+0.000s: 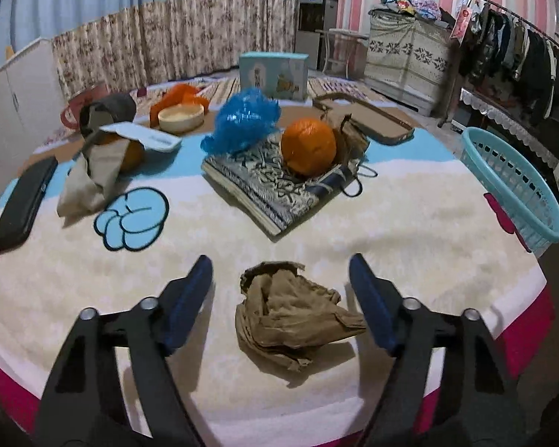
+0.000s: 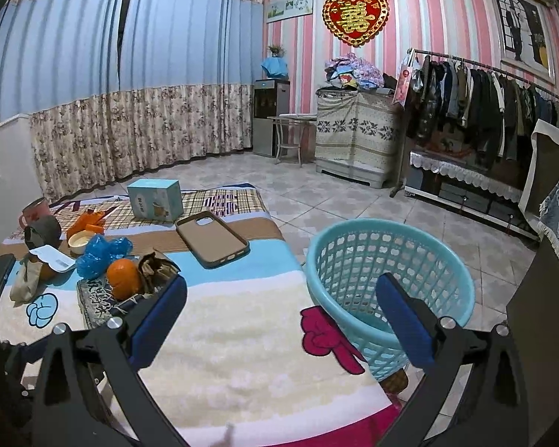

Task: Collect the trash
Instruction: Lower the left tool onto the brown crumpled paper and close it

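A crumpled brown paper wad [image 1: 294, 313] lies on the white blanket between the open fingers of my left gripper [image 1: 281, 266], untouched. More trash lies further back: a crumpled blue plastic bag [image 1: 244, 119] [image 2: 100, 251], a brown paper scrap [image 1: 89, 182] [image 2: 24, 281] at the left, and brown paper [image 1: 350, 138] [image 2: 156, 266] behind an orange [image 1: 309, 147] [image 2: 123, 277]. The light-blue basket [image 1: 518, 186] [image 2: 387, 272] stands off the table's right edge. My right gripper [image 2: 281, 283] is open and empty, hovering over the blanket beside the basket.
A patterned book [image 1: 268, 186] lies under the orange. A phone case [image 2: 210, 238], a teal box [image 2: 156, 199], a bowl [image 1: 180, 117], orange plastic [image 1: 179, 97], a white label [image 1: 145, 136], a black case [image 1: 22, 203] and a pink mug [image 2: 33, 210] are on the table. A clothes rack [image 2: 484, 104] stands at right.
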Demonstrator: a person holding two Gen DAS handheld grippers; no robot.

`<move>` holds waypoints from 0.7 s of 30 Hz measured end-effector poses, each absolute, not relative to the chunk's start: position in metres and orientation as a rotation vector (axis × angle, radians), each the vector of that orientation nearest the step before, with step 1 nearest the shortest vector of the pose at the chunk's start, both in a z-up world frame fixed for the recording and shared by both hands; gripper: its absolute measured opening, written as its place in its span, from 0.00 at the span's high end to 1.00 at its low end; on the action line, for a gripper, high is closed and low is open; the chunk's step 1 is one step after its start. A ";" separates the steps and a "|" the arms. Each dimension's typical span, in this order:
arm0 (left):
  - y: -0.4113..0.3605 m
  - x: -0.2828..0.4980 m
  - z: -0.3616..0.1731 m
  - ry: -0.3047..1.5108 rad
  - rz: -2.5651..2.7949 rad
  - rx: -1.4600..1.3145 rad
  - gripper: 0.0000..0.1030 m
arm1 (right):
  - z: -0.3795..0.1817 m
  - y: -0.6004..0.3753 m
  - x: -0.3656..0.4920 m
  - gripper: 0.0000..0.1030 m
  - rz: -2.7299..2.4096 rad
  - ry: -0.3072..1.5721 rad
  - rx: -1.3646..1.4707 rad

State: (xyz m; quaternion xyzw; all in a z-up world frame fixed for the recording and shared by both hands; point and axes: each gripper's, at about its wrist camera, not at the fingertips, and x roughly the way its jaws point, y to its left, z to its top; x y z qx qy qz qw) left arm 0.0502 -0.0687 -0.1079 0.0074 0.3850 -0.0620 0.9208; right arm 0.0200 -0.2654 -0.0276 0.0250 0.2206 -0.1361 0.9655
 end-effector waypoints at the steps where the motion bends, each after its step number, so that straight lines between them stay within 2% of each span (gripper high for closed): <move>1: -0.068 0.051 -0.108 0.797 -0.136 0.009 0.40 | -0.029 -0.265 0.021 0.04 -0.274 0.449 0.052; 3: -0.069 0.051 -0.109 0.802 -0.150 0.005 0.49 | -0.030 -0.264 0.021 0.04 -0.270 0.455 0.051; 5: -0.070 0.052 -0.111 0.805 -0.148 0.016 0.50 | -0.032 -0.263 0.023 0.04 -0.264 0.459 0.052; 7: -0.069 0.053 -0.110 0.801 -0.144 0.017 0.56 | -0.032 -0.261 0.025 0.04 -0.259 0.458 0.060; 15: -0.043 0.065 -0.081 0.746 -0.128 -0.030 0.56 | -0.034 -0.245 0.048 0.04 -0.187 0.492 0.073; 21: -0.013 0.080 -0.052 0.662 -0.080 0.050 0.56 | -0.038 -0.221 0.071 0.04 -0.100 0.531 0.060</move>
